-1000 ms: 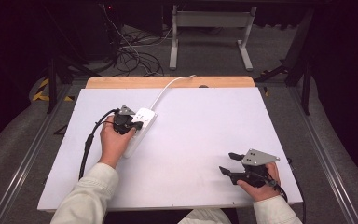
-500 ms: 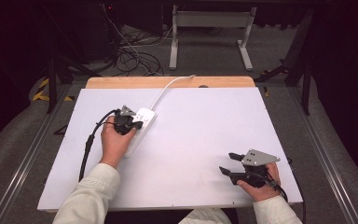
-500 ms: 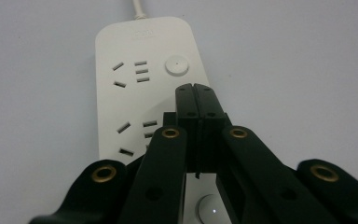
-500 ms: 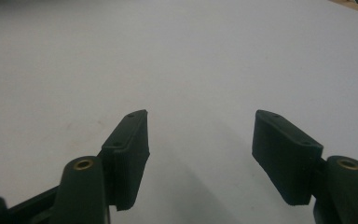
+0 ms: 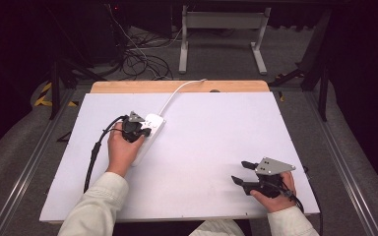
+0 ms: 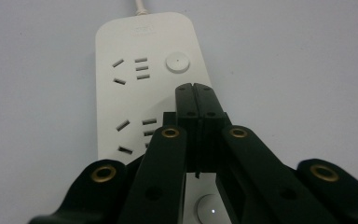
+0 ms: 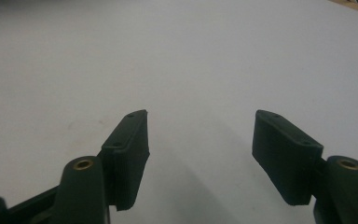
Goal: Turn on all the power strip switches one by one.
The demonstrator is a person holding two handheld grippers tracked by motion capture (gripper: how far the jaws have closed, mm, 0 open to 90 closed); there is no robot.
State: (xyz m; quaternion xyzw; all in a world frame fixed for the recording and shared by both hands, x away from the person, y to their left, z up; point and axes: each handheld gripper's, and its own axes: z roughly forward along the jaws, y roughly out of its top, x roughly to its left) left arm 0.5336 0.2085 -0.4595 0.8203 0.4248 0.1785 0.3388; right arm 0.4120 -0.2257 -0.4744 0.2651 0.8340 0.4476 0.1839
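White power strip (image 5: 147, 135) lies on the white table (image 5: 211, 147), left of centre, long axis running toward the far edge. Its white cord (image 5: 179, 91) leaves the far end and runs over the wooden edge strip (image 5: 177, 86) at the back.

Left gripper (image 5: 145, 132) sits over the power strip, held by the left hand (image 5: 122, 150). In the left gripper view its jaws are pressed flat together, nothing between them, tips (image 6: 194, 88) just short of a round button (image 6: 177, 62) at the strip's far end. Whether the tips touch the strip's face: cannot tell. Two groups of socket slots (image 6: 130, 70) lie to the left of the jaws; all slots visible are unoccupied. A second round button (image 6: 210, 209) shows under the jaws, near the bottom.

Right gripper (image 5: 242, 172) is well apart, near the front right corner of the table, held by the right hand (image 5: 275, 196). Jaws stand wide, gripping nothing; bare tabletop shows between them in the right gripper view (image 7: 200, 126).

No containers on the table.
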